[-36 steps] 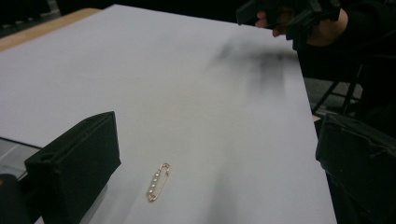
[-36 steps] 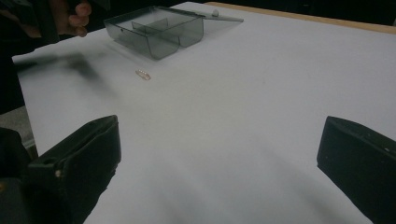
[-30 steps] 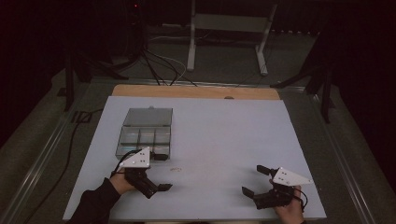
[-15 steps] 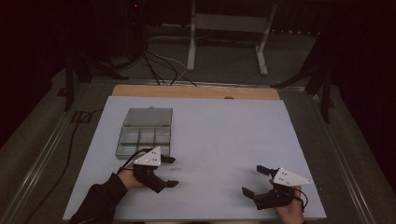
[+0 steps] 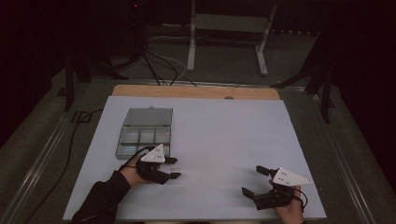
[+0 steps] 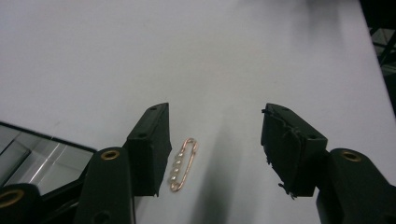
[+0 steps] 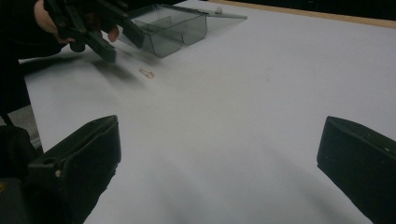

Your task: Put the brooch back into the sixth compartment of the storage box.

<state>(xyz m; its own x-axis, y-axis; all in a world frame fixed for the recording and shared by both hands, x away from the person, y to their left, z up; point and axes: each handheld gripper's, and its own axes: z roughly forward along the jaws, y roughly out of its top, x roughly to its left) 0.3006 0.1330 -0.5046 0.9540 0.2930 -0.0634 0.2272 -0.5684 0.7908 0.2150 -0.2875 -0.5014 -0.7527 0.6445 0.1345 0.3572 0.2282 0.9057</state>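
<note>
In the high view, a white table sheet (image 5: 224, 140) carries a clear grey plastic compartment box (image 5: 144, 133) with its lid laid open, at the left. The left gripper (image 5: 171, 168) hovers just in front of that box, jaws spread; the right gripper (image 5: 254, 179) rests near the front right edge, jaws also wide apart and holding nothing.

In the left gripper view, a small rose-gold hair clip set with pearl-like beads (image 6: 183, 164) lies flat on the sheet between the parted jaws — close beside the left-hand jaw, ungrasped. A corner of the box (image 6: 37, 156) shows at left.

In the right gripper view, the clip (image 7: 146, 72) lies in front of the box (image 7: 173, 28), just beyond the left gripper (image 7: 119, 42).
</note>
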